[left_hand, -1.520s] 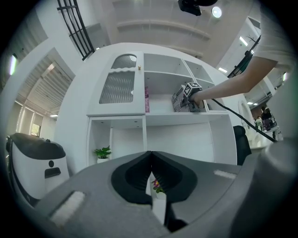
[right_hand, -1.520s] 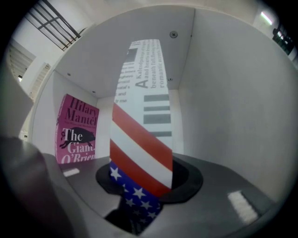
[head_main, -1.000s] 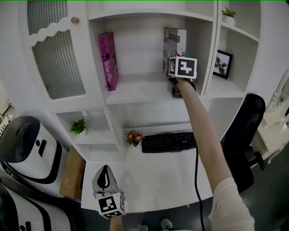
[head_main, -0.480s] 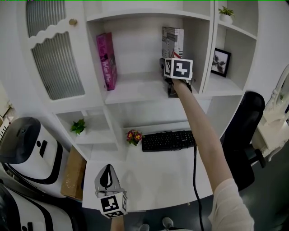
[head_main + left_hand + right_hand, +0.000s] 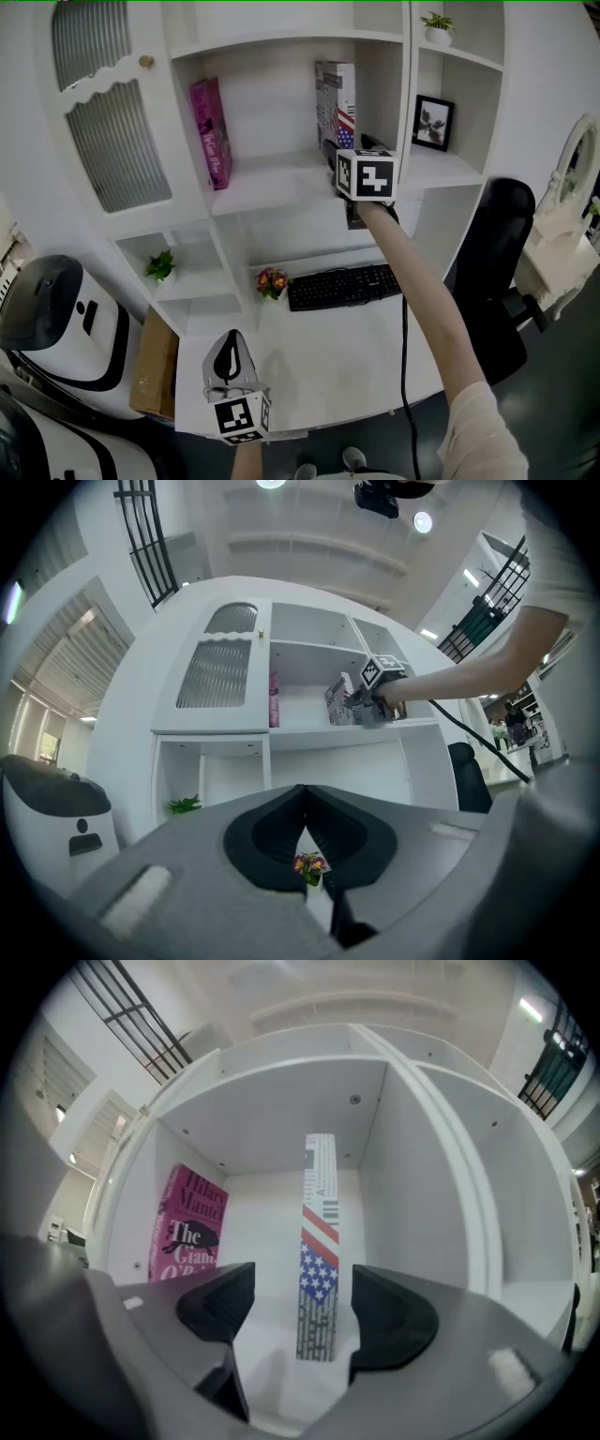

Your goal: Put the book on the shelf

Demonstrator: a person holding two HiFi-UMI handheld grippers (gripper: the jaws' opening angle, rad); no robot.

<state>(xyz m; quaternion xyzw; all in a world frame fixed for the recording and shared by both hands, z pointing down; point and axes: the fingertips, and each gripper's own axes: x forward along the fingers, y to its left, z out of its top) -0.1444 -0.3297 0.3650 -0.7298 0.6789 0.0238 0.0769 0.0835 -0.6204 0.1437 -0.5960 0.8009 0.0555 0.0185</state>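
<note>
Book position: the book (image 5: pixel 317 1269) stands upright on the shelf (image 5: pixel 281 178), spine outward, in the right part of the open compartment. It is near the right wall but apart from it, and well apart from the pink book (image 5: pixel 210 133) at the left wall.
Right gripper: the right gripper (image 5: pixel 300 1288) is raised to the shelf with its jaws opening and wide apart. The striped spine shows between them, set farther back, and neither pad touches it.
Left gripper: the left gripper (image 5: pixel 303 799) hangs low over the desk (image 5: pixel 328 366), jaws closed together on nothing.
Task status: placement appears complete; only a straight withdrawal seems to remain.
Handling: probably rigid while closed and of moderate weight. The cover looks smooth, so expect some slip. Standing unsupported, it should tip sideways easily.
Grip point: across both covers at the lower to middle spine, pads flat.
Risk: a jaw brushing the spine could topple it.
</note>
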